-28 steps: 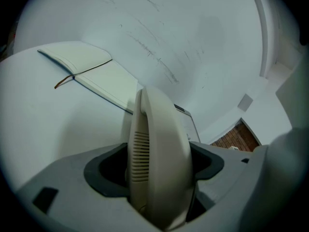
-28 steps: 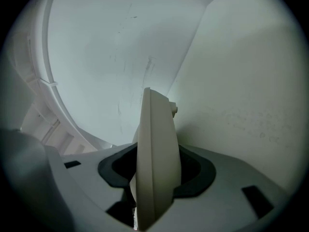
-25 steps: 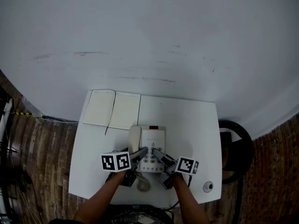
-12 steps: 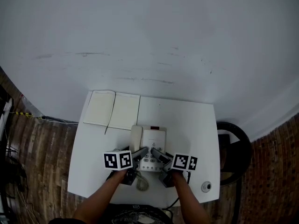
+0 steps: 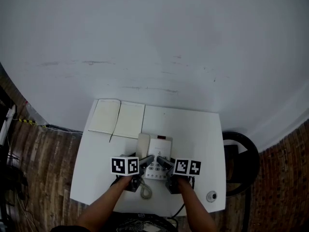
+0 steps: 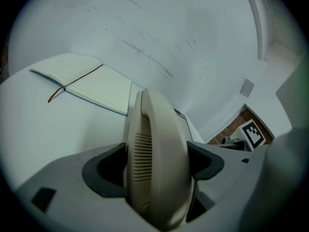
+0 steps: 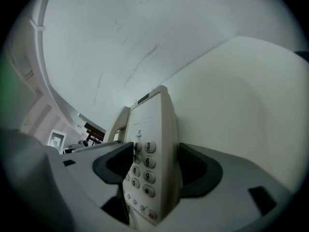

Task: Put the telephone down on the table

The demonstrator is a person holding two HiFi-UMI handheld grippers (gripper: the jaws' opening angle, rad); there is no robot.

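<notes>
A beige desk telephone lies flat on the white table, its handset in the cradle on its left side. My left gripper is shut on the near end of the handset, with the pads against both of its sides. My right gripper straddles the keypad side of the telephone. Its jaws are opening, and the phone's body stands between the pads with no firm press. The phone's coiled cord trails to the table's front edge.
An open notebook lies at the table's back left, also seen in the left gripper view. A small round object sits at the front right corner. A black round stool or chair stands right of the table. A white wall rises behind.
The right gripper's marker cube has shifted a little left, nearer the left one. The telephone stays in the same place on the table, and the left gripper keeps its hold.
</notes>
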